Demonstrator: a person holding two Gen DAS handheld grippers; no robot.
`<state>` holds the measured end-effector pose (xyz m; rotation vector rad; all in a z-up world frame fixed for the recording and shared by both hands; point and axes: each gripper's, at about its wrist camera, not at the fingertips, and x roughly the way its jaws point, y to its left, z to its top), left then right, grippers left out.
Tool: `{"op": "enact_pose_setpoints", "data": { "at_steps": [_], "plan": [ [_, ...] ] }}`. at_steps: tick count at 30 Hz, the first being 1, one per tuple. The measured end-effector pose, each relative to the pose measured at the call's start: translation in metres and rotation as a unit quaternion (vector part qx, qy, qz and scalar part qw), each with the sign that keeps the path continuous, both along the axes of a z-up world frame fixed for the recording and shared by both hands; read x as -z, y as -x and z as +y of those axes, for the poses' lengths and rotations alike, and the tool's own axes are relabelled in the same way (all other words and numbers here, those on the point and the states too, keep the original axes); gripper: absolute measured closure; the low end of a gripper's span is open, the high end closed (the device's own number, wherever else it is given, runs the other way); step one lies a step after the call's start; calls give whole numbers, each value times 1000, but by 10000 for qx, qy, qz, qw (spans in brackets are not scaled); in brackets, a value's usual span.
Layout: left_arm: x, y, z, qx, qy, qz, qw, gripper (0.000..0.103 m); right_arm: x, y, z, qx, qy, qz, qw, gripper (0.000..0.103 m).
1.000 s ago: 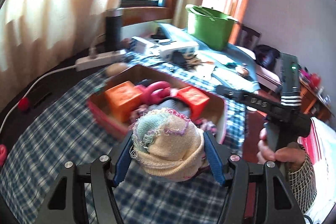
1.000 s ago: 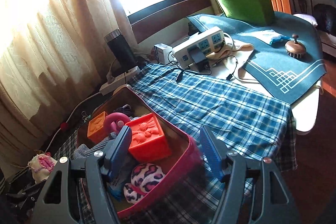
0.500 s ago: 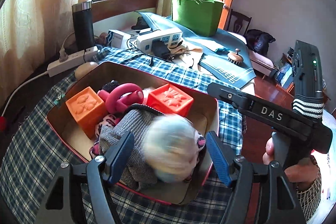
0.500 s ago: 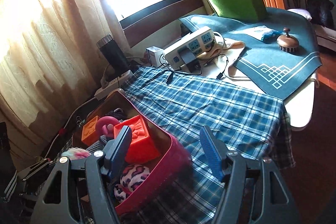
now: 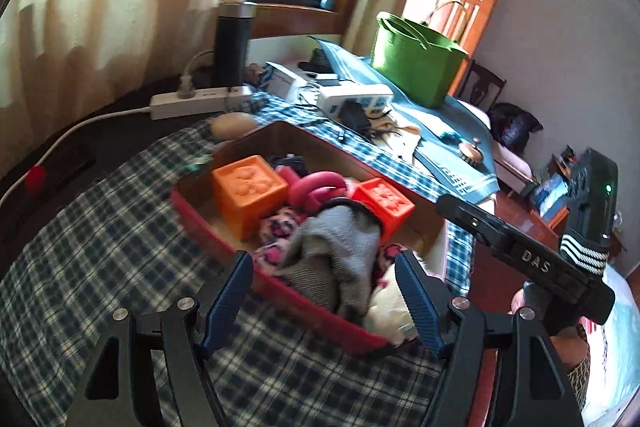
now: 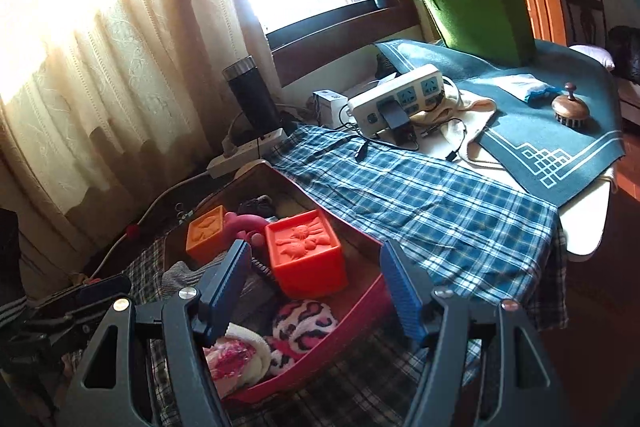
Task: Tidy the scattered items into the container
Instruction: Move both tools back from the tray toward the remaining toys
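A red box (image 5: 212, 231) (image 6: 360, 311) stands on the plaid cloth. It holds an orange cube (image 5: 248, 189) (image 6: 206, 227), a red-orange cube (image 5: 384, 203) (image 6: 306, 253), a pink ring (image 5: 316, 187), a grey knit garment (image 5: 340, 251), pink spotted socks (image 6: 304, 323) and a cream knit hat (image 5: 388, 307) (image 6: 240, 351) at its near corner. My left gripper (image 5: 324, 303) is open and empty just above the box's near rim. My right gripper (image 6: 316, 291) is open and empty over the box's right side; its body shows in the left wrist view (image 5: 520, 255).
Behind the box are a white power strip (image 5: 200, 99), a dark tumbler (image 5: 234, 43) (image 6: 252, 95), a second power strip with a charger (image 6: 400, 99), a green felt bag (image 6: 480, 15), a teal mat (image 6: 540, 115) with a wooden brush (image 6: 570, 107), and curtains at the window.
My left gripper opened and let the knit hat drop into the box, then drew back toward the near rim. The right gripper stayed open and shifted only slightly.
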<state>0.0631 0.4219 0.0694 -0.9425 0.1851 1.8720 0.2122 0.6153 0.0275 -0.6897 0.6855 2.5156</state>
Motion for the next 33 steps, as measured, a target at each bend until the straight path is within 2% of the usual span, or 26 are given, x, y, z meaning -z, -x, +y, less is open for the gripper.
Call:
{"op": "enact_pose_setpoints", "data": {
  "at_steps": [6, 13, 21, 26, 29, 33],
  "plan": [
    [8, 21, -37, -519, 102, -103, 9985, 28, -1, 13, -26, -309, -282, -189, 9989, 32],
    [16, 33, -71, -811, 99, -274, 9963, 28, 15, 23, -37, -167, -849, -864, 9925, 32],
    [19, 45, -110, -1172, 133, -243, 9927, 28, 8, 30, -47, -11, -1204, -1167, 9858, 30],
    [25, 64, -147, -1729, 151, -355, 9842, 28, -15, 34, -65, -79, -1136, -765, 9905, 30],
    [28, 75, -169, -2050, 193, -437, 9776, 28, -29, 47, -89, -441, -1080, -483, 9920, 29],
    [30, 85, -202, -2388, 206, -435, 9699, 28, -38, 73, -128, -1017, -1209, -351, 9868, 25]
  ]
}}
